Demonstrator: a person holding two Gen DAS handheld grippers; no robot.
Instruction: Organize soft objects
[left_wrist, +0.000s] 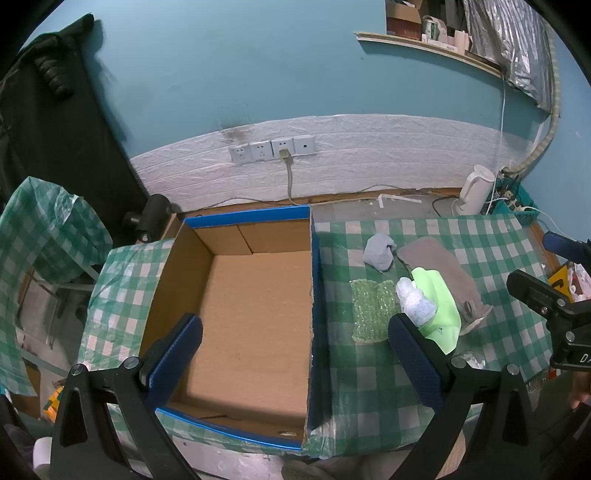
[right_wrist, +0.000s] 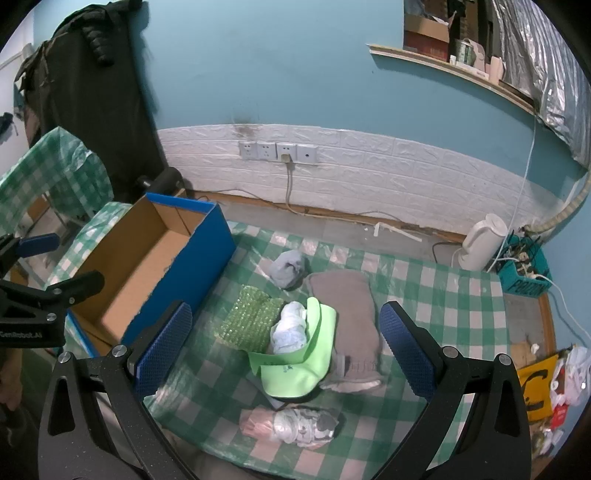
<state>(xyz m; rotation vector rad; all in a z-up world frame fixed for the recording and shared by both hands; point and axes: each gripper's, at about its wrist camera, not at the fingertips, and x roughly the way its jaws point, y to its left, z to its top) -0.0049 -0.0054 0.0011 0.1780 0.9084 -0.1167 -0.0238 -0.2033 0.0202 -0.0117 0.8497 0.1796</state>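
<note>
1. The left gripper (left_wrist: 295, 362) is held wide apart above the cardboard box (left_wrist: 255, 295); nothing is gripped or touched.
2. The right gripper (right_wrist: 284, 350) is likewise spread fully, with nothing clamped, tilted down over the checked tablecloth (right_wrist: 424, 295).
3. Between its fingers, farther ahead, a light green cloth (right_wrist: 295, 365) is seen, with a white crumpled bundle (right_wrist: 290, 328) resting on it.
4. A green bubble-wrap piece (right_wrist: 251, 317) lies just beside the box; a grey mitten (right_wrist: 351, 314) and a grey-blue sock (right_wrist: 290, 271) lie beyond.
5. A pink-and-grey bundle (right_wrist: 291, 424) lies nearest the right gripper.
</note>
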